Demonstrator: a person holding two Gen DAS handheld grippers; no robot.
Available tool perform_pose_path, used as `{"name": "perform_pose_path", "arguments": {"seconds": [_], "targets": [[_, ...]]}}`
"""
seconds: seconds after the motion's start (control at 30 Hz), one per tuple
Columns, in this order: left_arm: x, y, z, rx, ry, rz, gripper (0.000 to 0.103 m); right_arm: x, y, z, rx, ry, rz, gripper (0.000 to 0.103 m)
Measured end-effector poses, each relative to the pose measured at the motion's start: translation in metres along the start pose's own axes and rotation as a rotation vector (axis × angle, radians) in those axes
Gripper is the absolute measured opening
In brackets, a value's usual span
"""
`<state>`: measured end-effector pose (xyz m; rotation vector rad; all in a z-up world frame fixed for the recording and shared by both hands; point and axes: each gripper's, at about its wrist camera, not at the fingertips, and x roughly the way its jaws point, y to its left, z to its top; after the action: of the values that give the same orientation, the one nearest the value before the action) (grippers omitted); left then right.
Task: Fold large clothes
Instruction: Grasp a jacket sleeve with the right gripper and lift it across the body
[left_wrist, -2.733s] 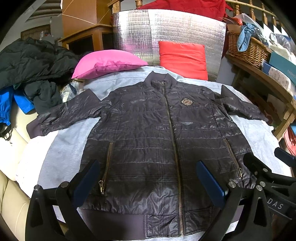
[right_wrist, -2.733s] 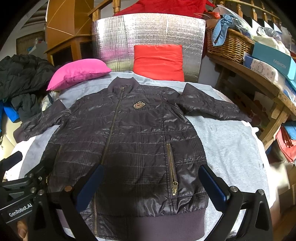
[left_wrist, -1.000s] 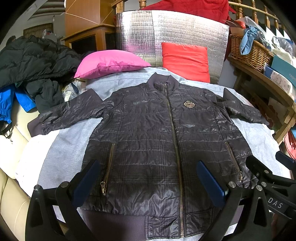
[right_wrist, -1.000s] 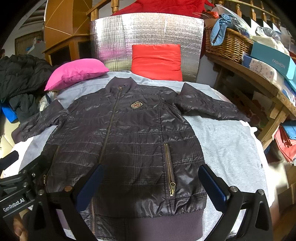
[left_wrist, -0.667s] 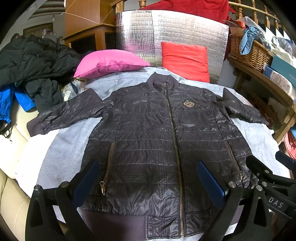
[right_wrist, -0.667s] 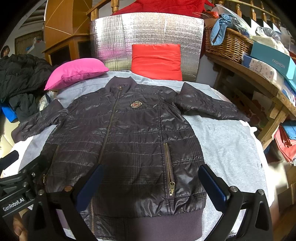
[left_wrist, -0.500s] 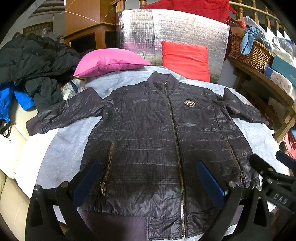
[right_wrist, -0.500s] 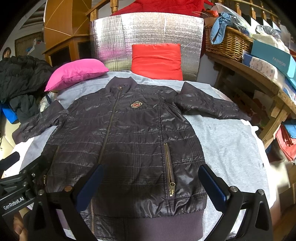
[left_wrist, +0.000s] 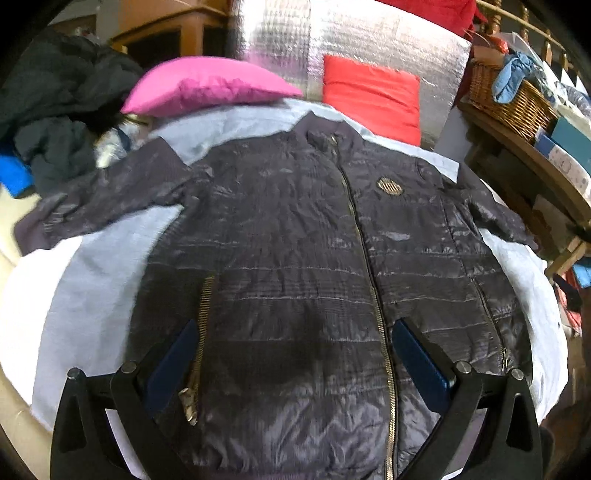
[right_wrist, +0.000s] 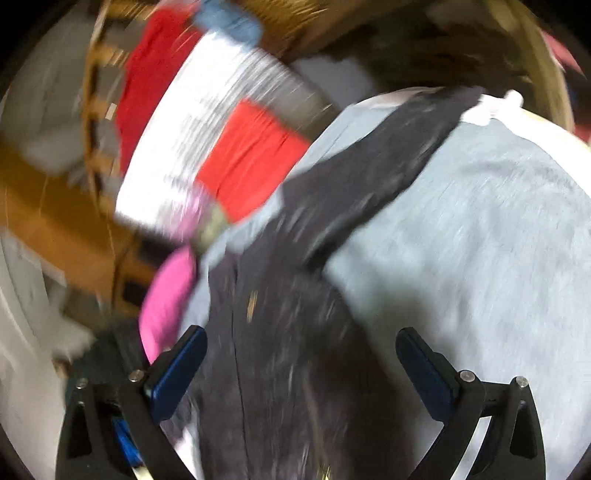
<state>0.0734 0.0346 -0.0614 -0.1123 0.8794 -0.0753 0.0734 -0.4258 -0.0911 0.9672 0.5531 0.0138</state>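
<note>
A dark quilted zip jacket lies flat, front up, sleeves spread, on a grey-covered bed. My left gripper is open and empty, low over the jacket's lower front, between the left pocket zip and the centre zip. The right wrist view is blurred and tilted: the jacket and its right sleeve show there. My right gripper is open and empty above the jacket's upper right part.
A pink pillow, a red pillow and a silver foil panel stand at the bed's head. Dark coats are heaped at the left. A wooden shelf with a wicker basket runs along the right.
Both grippers have moved forward over the jacket. The right gripper has swung fast towards the right sleeve and rolled, blurring its view. The jacket has not moved.
</note>
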Motion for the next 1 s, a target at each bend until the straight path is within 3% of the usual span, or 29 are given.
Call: {"name": "perform_pose_path", "arguments": {"seconds": [0.13,0.3,0.6,0.67,0.7,0.87,1.0], "targets": [[0.025,0.005,0.001,0.007,0.035,-0.07,0.103,0.015,-0.06,0.066,0.236,-0.065,0.04,0.103],[0.047,0.0,0.001,0.044,0.043,-0.065,0.103,0.041,-0.097,0.122,0.332,-0.121,0.031,0.102],[0.077,0.005,0.0,0.05,0.066,-0.016,0.103,0.102,-0.13,0.168,0.345,-0.125,0.024,0.072],[0.08,0.005,-0.001,0.062,0.061,-0.015,0.103,0.111,-0.135,0.173,0.344,-0.128,0.016,0.053],[0.081,0.006,-0.001,0.065,0.059,-0.017,0.103,0.115,-0.138,0.177,0.352,-0.128,0.007,0.05],[0.09,0.019,-0.007,0.036,0.066,-0.045,0.103,0.128,-0.136,0.187,0.29,-0.089,-0.146,0.018],[0.088,0.024,-0.007,0.018,0.057,-0.071,0.103,0.117,-0.078,0.204,0.091,-0.14,-0.297,0.01]]}}
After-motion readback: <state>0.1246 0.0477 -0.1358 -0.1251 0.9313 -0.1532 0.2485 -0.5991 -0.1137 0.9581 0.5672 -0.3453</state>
